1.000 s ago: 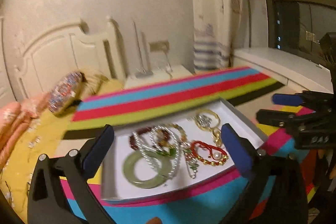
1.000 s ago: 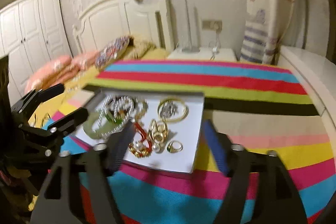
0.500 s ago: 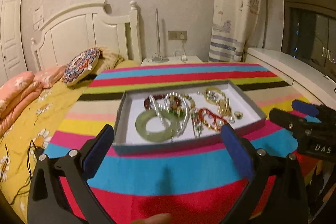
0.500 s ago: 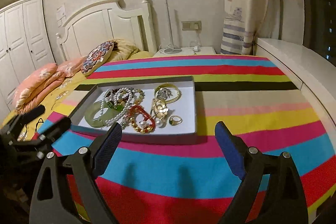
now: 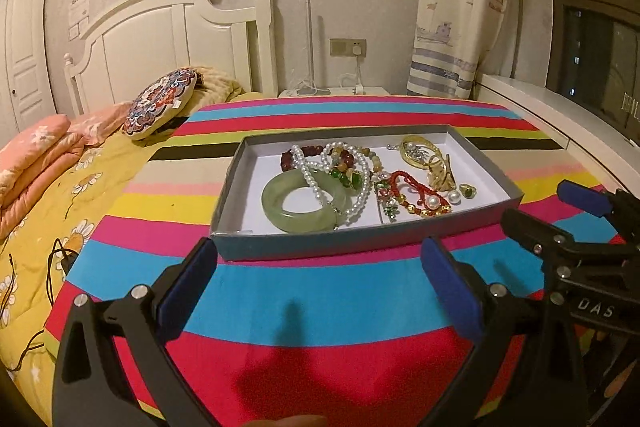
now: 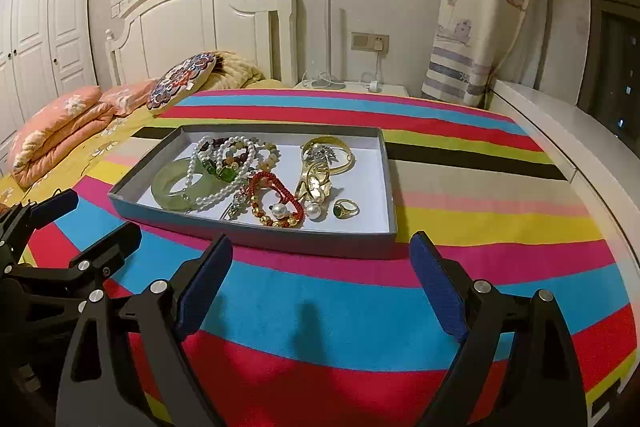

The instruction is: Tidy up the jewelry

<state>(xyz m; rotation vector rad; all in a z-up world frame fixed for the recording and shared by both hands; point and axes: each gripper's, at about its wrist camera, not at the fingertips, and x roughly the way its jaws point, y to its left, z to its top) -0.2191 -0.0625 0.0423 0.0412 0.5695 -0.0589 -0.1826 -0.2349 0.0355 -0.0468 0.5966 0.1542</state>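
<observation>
A shallow grey box with a white floor lies on the striped cloth and holds a heap of jewelry. In it are a green jade bangle, a white pearl strand, a red and gold bracelet, a gold bangle and a small green-stone ring. My left gripper is open, short of the box's near wall. My right gripper is open too, also short of the box, with nothing between its fingers.
The cloth has bright stripes and covers a raised surface beside a bed with a yellow quilt and a round patterned cushion. A white sill runs along the right. A nightstand stands behind.
Both grippers have drawn back from over the box and levelled out, so the box lies farther ahead and the view has steadied. The right jaws look slightly wider.
</observation>
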